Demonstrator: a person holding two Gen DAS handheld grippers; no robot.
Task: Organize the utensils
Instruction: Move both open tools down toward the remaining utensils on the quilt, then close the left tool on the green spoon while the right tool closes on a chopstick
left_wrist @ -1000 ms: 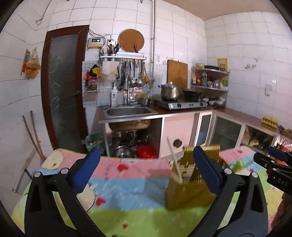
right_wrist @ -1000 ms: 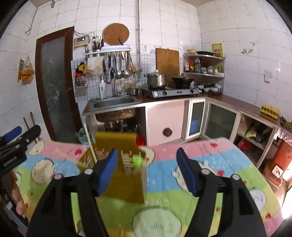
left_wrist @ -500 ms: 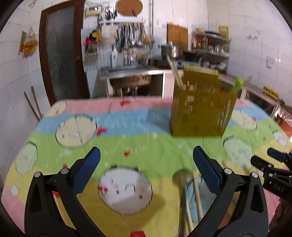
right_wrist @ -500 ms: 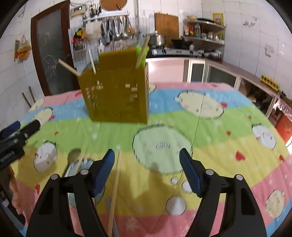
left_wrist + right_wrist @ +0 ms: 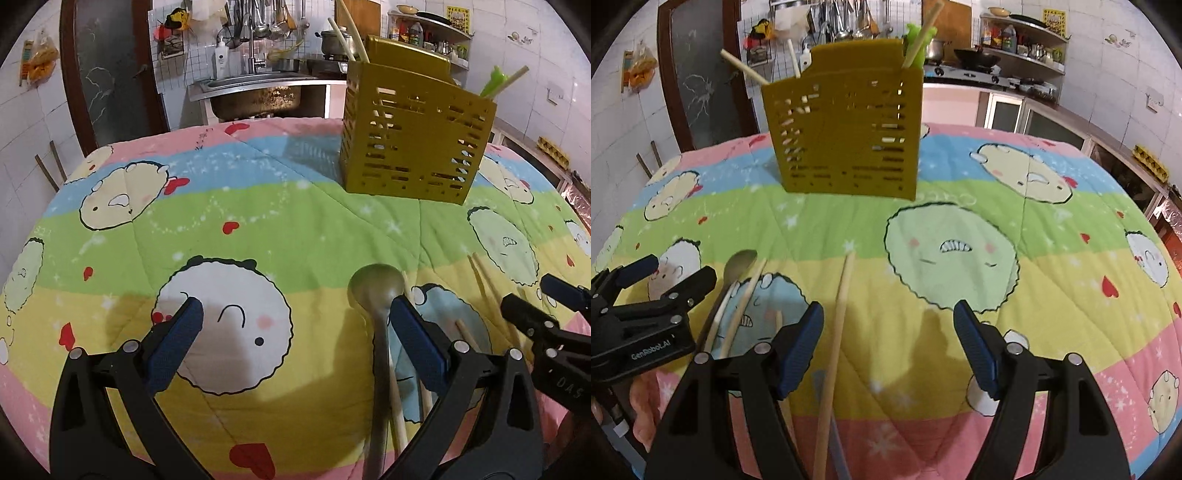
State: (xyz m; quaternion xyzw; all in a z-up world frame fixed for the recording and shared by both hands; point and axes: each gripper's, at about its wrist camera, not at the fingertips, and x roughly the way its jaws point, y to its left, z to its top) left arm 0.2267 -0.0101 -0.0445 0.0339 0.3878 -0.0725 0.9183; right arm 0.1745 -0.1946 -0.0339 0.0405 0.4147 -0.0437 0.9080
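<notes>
Two grippers, and both sets of jaws are spread wide with nothing pinched in them. Our left gripper hangs over the quilt, its left pad above a white cartoon face, its right pad just beside the spoon. The spoon's bowl lies ahead of that pad, and the handle runs back toward us under the finger. No pad presses on it.

Our right gripper is released too. One chopstick lies lengthwise on the quilt just inside its left finger, tip pointing away toward the caddy; we see no contact with the pads. Bare yellow and pink quilt fills the rest of the gap.

Between the two grippers we have the loose pile: the spoon, a pale stick tight along its handle, and another chopstick beside it, all lying roughly parallel on a blue cartoon patch. A short stub of wood shows by the right gripper's left finger; the rest of it is hidden.

Further out, the yellow slotted caddy stands upright on the blue and green stripes, well apart from the pile. Chopsticks already lean out of its left side, and a green utensil with one more chopstick pokes out of its right corner.

Beyond the table we make out a sink and a stove with a pot.
</notes>
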